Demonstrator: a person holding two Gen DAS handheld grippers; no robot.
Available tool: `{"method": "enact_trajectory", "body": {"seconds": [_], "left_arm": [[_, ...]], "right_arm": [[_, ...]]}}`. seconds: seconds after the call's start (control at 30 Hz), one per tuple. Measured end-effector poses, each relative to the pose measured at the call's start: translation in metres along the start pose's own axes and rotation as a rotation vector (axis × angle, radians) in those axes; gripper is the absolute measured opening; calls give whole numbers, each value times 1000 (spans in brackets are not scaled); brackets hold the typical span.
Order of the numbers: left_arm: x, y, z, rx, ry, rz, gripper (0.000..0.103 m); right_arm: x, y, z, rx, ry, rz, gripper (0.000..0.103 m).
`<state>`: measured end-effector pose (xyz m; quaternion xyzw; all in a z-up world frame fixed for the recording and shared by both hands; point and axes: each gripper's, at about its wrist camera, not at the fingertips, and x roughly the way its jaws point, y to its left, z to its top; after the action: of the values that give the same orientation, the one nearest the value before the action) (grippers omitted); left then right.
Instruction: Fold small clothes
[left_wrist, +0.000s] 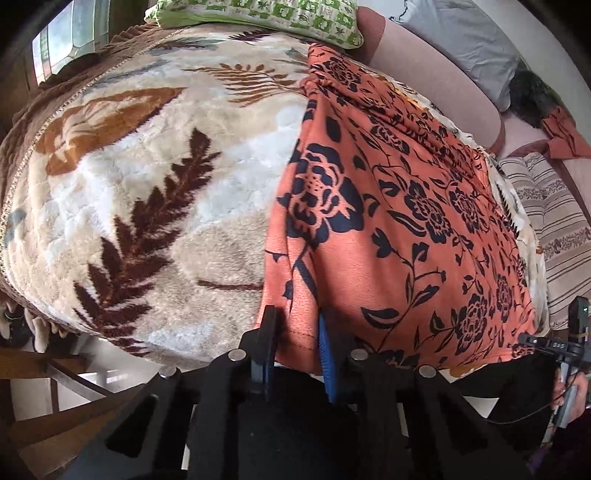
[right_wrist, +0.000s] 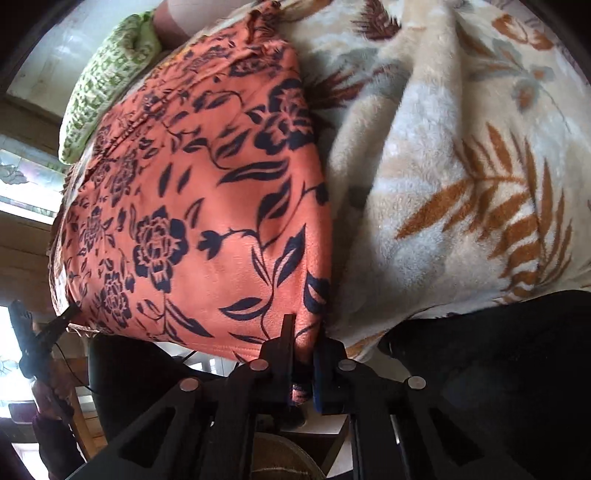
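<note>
An orange garment (left_wrist: 388, 221) printed with dark flowers lies spread flat on a plush leaf-patterned blanket (left_wrist: 147, 184), its near hem hanging at the blanket's front edge. The left gripper (left_wrist: 295, 332) straddles the hem's left corner, cloth running between its two fingers; whether the pads truly pinch it cannot be told from this view. The right gripper (right_wrist: 304, 332) is clamped tight on the hem's right corner, the orange fabric bunched between its narrow jaws.

Only the left wrist view shows the far side of the bed: a green-and-white patterned pillow (left_wrist: 258, 18) at the blanket's head, a grey pillow (left_wrist: 461, 40) and a striped cushion (left_wrist: 554, 229) to the right (a dark furry shape lies between them, too blurred to identify). The right wrist view alone shows the blanket stretching wide to the garment's right and bright window panes (right_wrist: 26, 177) at the left edge.
</note>
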<state>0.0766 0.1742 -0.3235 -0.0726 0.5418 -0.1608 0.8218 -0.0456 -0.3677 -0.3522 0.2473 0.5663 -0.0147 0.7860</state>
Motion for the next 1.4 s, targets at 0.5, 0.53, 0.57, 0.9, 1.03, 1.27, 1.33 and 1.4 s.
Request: {"method": "enact_trajectory", "body": {"seconds": [0.5, 0.53, 0.57, 0.9, 1.03, 1.27, 1.33, 1.4], "left_arm": [[4, 4, -1, -36, 5, -25, 8], [1, 3, -1, -32, -2, -38, 8], [-2, 3, 0, -30, -4, -56, 8], [-66, -5, 85, -68, -130, -348, 8], [-74, -7, 156, -69, -178, -370, 8], [1, -11, 289, -166, -153, -326, 8], [35, -14, 321, -196, -132, -298, 8], [68, -20, 345, -216, -113, -253, 8]], "right_arm": [[14, -1, 9, 28, 15, 51, 9], [11, 0, 8, 23, 15, 61, 8], [7, 3, 9, 22, 14, 85, 8], [-76, 17, 85, 126, -166, 445, 7], [-92, 25, 149, 143, -263, 490, 7], [-62, 12, 290, 267, -345, 518, 7], [-37, 4, 328, 327, -340, 517, 7], [-6, -4, 359, 394, -328, 525, 7]]}}
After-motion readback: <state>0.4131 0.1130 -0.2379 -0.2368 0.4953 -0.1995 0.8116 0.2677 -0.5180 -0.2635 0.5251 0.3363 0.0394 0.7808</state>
